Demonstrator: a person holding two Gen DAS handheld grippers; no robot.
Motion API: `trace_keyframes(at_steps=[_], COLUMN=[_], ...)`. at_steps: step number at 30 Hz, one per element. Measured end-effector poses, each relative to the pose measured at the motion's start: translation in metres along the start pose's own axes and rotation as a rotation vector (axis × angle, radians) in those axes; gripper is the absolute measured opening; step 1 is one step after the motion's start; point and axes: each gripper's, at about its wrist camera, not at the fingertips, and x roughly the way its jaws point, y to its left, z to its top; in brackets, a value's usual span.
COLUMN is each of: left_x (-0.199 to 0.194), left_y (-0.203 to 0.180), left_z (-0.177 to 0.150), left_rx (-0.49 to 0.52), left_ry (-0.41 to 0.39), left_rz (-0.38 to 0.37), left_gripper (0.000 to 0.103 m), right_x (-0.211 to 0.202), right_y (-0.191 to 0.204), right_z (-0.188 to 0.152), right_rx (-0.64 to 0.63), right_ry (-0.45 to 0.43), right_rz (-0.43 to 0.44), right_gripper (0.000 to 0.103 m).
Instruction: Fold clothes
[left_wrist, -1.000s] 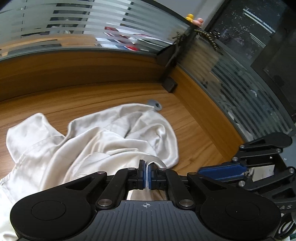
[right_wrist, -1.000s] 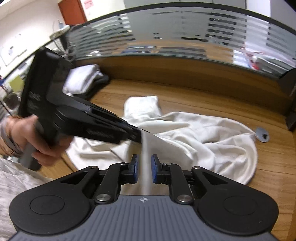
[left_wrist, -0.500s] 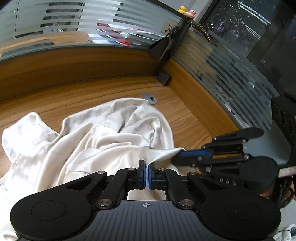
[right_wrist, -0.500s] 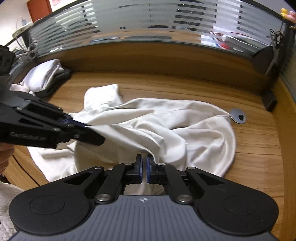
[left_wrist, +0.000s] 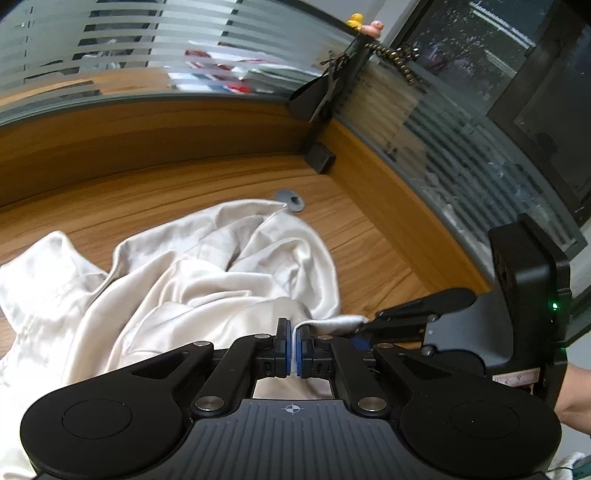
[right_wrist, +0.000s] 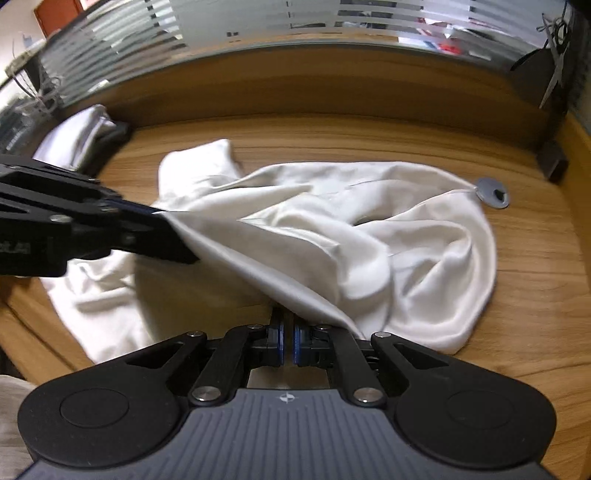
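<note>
A crumpled white garment (left_wrist: 192, 280) lies spread on the wooden desk (left_wrist: 369, 258). My left gripper (left_wrist: 293, 343) is shut on a thin edge of it near the front. In the left wrist view my right gripper (left_wrist: 360, 326) comes in from the right, its tip pinching the same rolled hem a short way along. In the right wrist view the garment (right_wrist: 369, 240) stretches in a taut fold from the left gripper (right_wrist: 173, 225) down to my right gripper (right_wrist: 286, 341), whose jaws stand nearly together with the cloth edge running into them.
A grey round cable cover (left_wrist: 291, 201) sits at the garment's far corner. A stack of folded clothes (right_wrist: 81, 136) rests at the back left. Wooden partition walls with striped glass (left_wrist: 147, 55) close off the back and right. A black bracket (left_wrist: 319, 158) sits in the corner.
My right gripper has come down and in toward the left gripper, and its jaws have closed at the garment's hem. The left gripper has kept its grip and stayed put.
</note>
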Motion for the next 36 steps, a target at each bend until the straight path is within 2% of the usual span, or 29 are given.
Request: trace_keyframes(at_steps=[1, 3, 4, 5, 10, 14, 18, 21, 23, 25, 30, 32, 36], left_x=[0.001, 0.005, 0.007, 0.009, 0.021, 0.028, 0.038, 0.047, 0.054, 0.058, 0.051, 0.046, 0.045], left_y=[0.002, 0.006, 0.008, 0.009, 0.017, 0.023, 0.028, 0.033, 0.036, 0.039, 0.036, 0.034, 0.033], left_z=[0.000, -0.002, -0.003, -0.004, -0.007, -0.009, -0.010, -0.012, -0.013, -0.013, -0.006, -0.001, 0.010], left_rx=[-0.006, -0.014, -0.016, -0.018, -0.033, -0.048, -0.046, -0.042, -0.049, -0.059, -0.057, -0.050, -0.040], left_ry=[0.005, 0.015, 0.021, 0.026, 0.049, 0.058, 0.073, 0.088, 0.098, 0.106, 0.068, 0.036, 0.019], left_rz=[0.004, 0.013, 0.017, 0.022, 0.047, 0.076, 0.114, 0.148, 0.163, 0.164, 0.141, 0.125, 0.115], left_gripper=[0.005, 0.005, 0.005, 0.005, 0.005, 0.005, 0.006, 0.006, 0.007, 0.007, 0.007, 0.007, 0.007], right_x=[0.005, 0.016, 0.020, 0.023, 0.040, 0.052, 0.069, 0.082, 0.087, 0.090, 0.067, 0.048, 0.004], right_y=[0.000, 0.000, 0.001, 0.005, 0.015, 0.010, 0.007, -0.002, -0.009, -0.016, -0.023, -0.026, -0.029], right_z=[0.000, 0.000, -0.001, -0.002, -0.007, -0.005, -0.001, 0.001, 0.001, -0.001, -0.001, 0.001, 0.006], right_rx=[-0.017, -0.051, -0.076, -0.101, -0.178, -0.150, -0.140, -0.106, -0.087, -0.074, -0.052, -0.015, 0.066], right_ry=[0.015, 0.044, 0.055, 0.059, 0.077, 0.073, 0.080, 0.097, 0.108, 0.115, 0.096, 0.075, 0.022], right_rz=[-0.002, -0.005, 0.001, -0.002, -0.005, 0.010, 0.004, -0.007, -0.016, -0.019, 0.044, 0.093, 0.202], right_gripper=[0.009, 0.032, 0.049, 0.054, 0.058, 0.058, 0.051, 0.032, 0.012, 0.004, 0.002, 0.002, 0.002])
